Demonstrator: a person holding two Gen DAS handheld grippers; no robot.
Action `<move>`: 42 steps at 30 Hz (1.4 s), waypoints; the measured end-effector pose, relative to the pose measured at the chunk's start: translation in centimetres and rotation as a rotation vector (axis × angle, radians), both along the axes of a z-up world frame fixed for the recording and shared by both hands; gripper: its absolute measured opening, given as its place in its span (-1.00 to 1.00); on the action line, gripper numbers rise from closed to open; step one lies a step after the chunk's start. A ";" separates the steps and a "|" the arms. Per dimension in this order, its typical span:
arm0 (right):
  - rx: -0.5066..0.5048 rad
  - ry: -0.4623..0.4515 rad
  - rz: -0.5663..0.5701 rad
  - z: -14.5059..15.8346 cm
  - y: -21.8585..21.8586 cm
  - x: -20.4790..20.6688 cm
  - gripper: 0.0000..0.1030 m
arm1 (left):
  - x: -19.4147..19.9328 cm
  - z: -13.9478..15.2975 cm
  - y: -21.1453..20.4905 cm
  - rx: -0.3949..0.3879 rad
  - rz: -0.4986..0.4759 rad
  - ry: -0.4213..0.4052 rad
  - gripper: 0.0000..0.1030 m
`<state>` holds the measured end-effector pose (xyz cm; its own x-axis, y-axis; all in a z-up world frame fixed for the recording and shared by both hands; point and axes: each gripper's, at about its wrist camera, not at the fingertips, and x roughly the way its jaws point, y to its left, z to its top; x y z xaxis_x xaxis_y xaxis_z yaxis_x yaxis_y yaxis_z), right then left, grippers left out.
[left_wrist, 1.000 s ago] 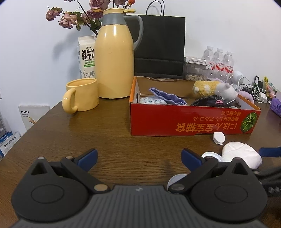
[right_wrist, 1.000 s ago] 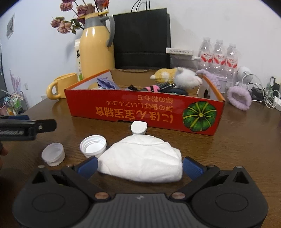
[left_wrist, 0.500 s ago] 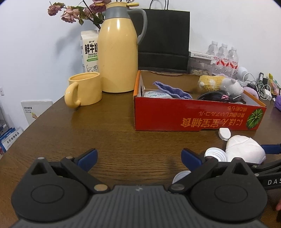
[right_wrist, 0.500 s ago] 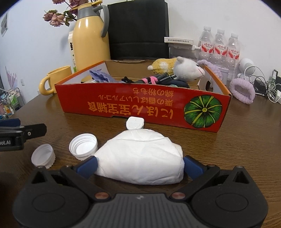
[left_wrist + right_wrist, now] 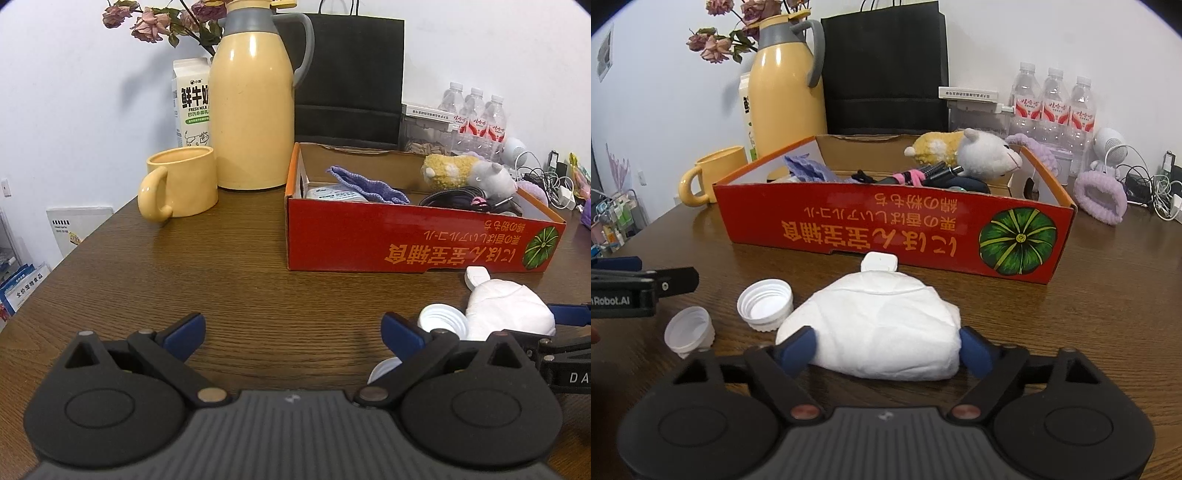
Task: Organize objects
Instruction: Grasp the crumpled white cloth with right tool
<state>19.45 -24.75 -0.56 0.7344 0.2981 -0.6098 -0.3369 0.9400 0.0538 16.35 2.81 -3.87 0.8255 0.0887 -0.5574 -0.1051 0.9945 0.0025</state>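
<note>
- The right gripper (image 5: 886,347) has just been closing its jaws around the white soft pack (image 5: 882,325), and both blue pads now look pressed into its sides, so I'd call that a grip on the pack.
- The pack sits on the wooden table (image 5: 1108,332), just in front of the red cardboard box (image 5: 894,229), with its far end touching a small white flat case (image 5: 879,263).
- The left gripper (image 5: 291,332) hangs wide open over bare table with nothing between its pads.
- Risk one: the pack is squishy, so the pads may just crumple it and it could sag or slip out during the lift.
- Risk two: the bigger white bottle cap (image 5: 765,303) is right against the pack's left edge, and a smaller cap (image 5: 690,330) lies beside it. Dragging the pack instead of lifting it straight up would likely knock them around.
- Risk three: the box already holds a plush toy (image 5: 964,153), a purple cloth (image 5: 807,168) and cables (image 5: 923,173). Going in low could catch the front wall, and the pack might land on the cables and tip.
- The left gripper is parked close to the caps, so the two grippers could bump if it swings right.
</note>
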 end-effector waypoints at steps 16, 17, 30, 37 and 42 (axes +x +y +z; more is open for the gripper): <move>-0.037 0.018 0.069 -0.3 2.6 1.1 1.00 | 0.0 0.0 0.0 0.000 0.000 0.002 1.00; -0.041 0.024 0.070 -0.3 2.9 1.3 1.00 | 0.0 -0.1 -0.1 0.000 0.000 0.002 1.00; -0.040 -0.001 0.054 -0.2 2.9 0.9 0.58 | 0.1 -0.2 -0.2 0.001 -0.002 0.011 1.00; -0.031 -0.020 0.057 0.0 2.7 0.5 0.24 | 0.1 -0.2 -0.1 0.004 -0.001 0.016 1.00; 0.021 -0.087 0.062 1.2 2.1 0.1 1.00 | -0.2 0.0 0.2 -0.009 0.001 0.004 1.00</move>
